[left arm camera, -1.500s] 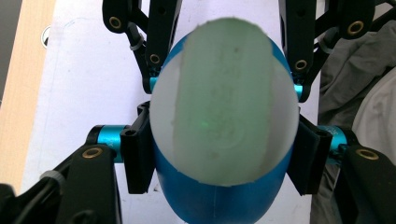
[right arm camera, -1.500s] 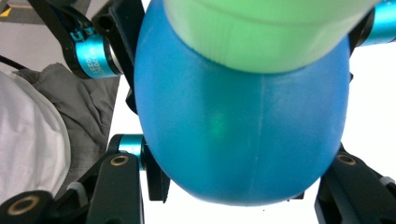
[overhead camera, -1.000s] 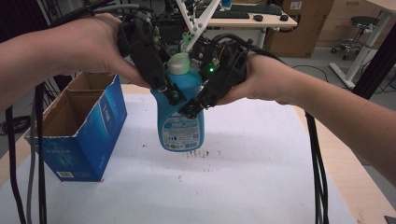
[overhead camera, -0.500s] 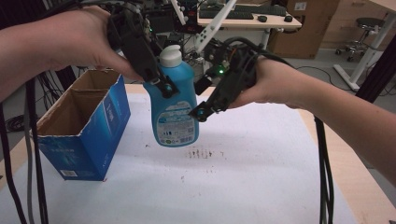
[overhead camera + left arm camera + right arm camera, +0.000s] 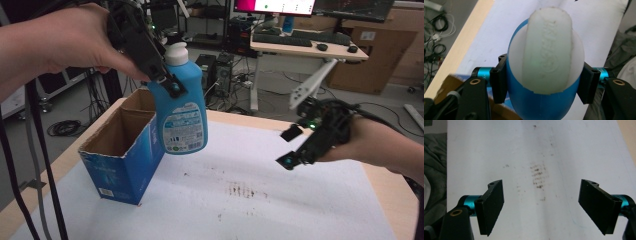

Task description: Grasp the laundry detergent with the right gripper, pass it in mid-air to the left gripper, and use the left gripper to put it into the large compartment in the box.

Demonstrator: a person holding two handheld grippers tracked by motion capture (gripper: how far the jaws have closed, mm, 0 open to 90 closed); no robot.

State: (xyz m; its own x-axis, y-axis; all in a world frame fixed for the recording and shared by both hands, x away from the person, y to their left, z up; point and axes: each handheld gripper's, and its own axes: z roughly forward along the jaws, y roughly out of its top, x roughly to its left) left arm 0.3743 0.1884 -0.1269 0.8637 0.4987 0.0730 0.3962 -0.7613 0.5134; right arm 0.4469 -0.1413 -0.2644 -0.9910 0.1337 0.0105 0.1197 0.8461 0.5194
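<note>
High view showed the left hand-held gripper (image 5: 167, 85) clamped on the shoulders of a blue bottle (image 5: 182, 110) with a white cap (image 5: 176, 52), holding it in the air, tilted a little, above the near right edge of an open blue box (image 5: 125, 155) that stood on the white sheet (image 5: 260, 205) covering the desk (image 5: 385, 190). The bottle's base hung just beside the box's rim, not inside it. In the left gripper view the cap (image 5: 547, 50) faced the camera and the two black jaws pressed on the bottle (image 5: 541, 105) from either side, just below the cap. The right hand-held gripper (image 5: 290, 147) was well apart from the bottle, over the right part of the sheet, and it had just been opening; nothing lay between its jaws. In the right gripper view the right hand-held gripper (image 5: 541, 206) stood wide open over the bare sheet (image 5: 574, 150), above a patch of dark smudges (image 5: 539, 176).
</note>
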